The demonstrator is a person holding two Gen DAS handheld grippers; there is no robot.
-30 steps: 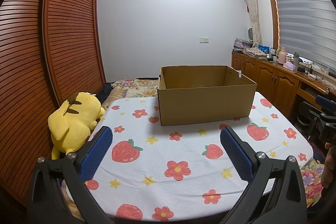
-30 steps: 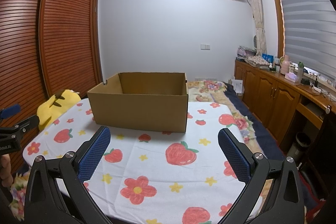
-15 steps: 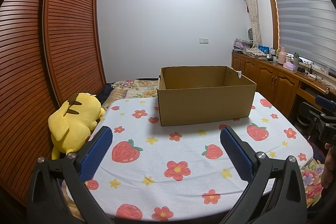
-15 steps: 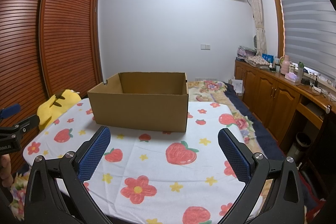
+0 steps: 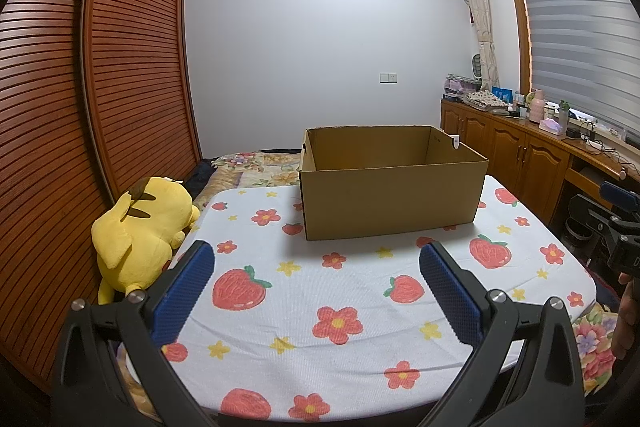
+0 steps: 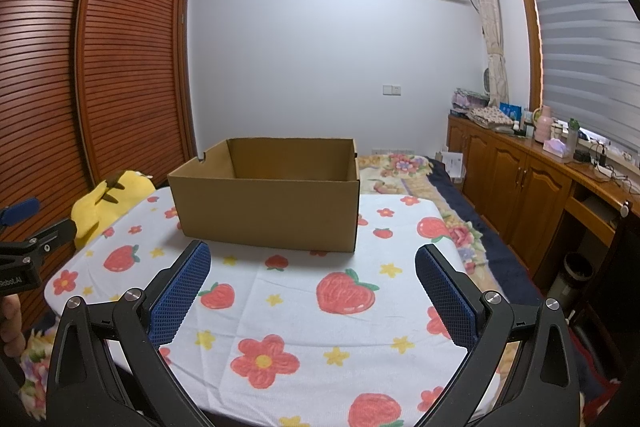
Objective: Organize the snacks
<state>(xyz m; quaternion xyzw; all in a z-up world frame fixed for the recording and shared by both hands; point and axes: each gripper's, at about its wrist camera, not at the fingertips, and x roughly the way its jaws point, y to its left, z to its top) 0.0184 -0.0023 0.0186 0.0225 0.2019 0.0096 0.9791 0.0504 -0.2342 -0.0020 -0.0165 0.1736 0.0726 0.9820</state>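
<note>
An open brown cardboard box (image 5: 390,195) stands on the far part of a table with a white strawberry-and-flower cloth (image 5: 340,291); it also shows in the right wrist view (image 6: 268,211). What I see of its inside is bare. No snacks are in view. My left gripper (image 5: 316,263) is open and empty, held above the near edge of the table. My right gripper (image 6: 312,263) is open and empty, also above the near edge. Each gripper shows at the edge of the other's view, the right one (image 5: 616,223) and the left one (image 6: 24,247).
A yellow plush toy (image 5: 140,227) lies at the table's left edge, against a slatted wooden wardrobe (image 5: 80,107). A wooden cabinet counter (image 6: 540,171) with small items runs along the right wall under the window. A bin (image 6: 572,275) stands on the floor at right.
</note>
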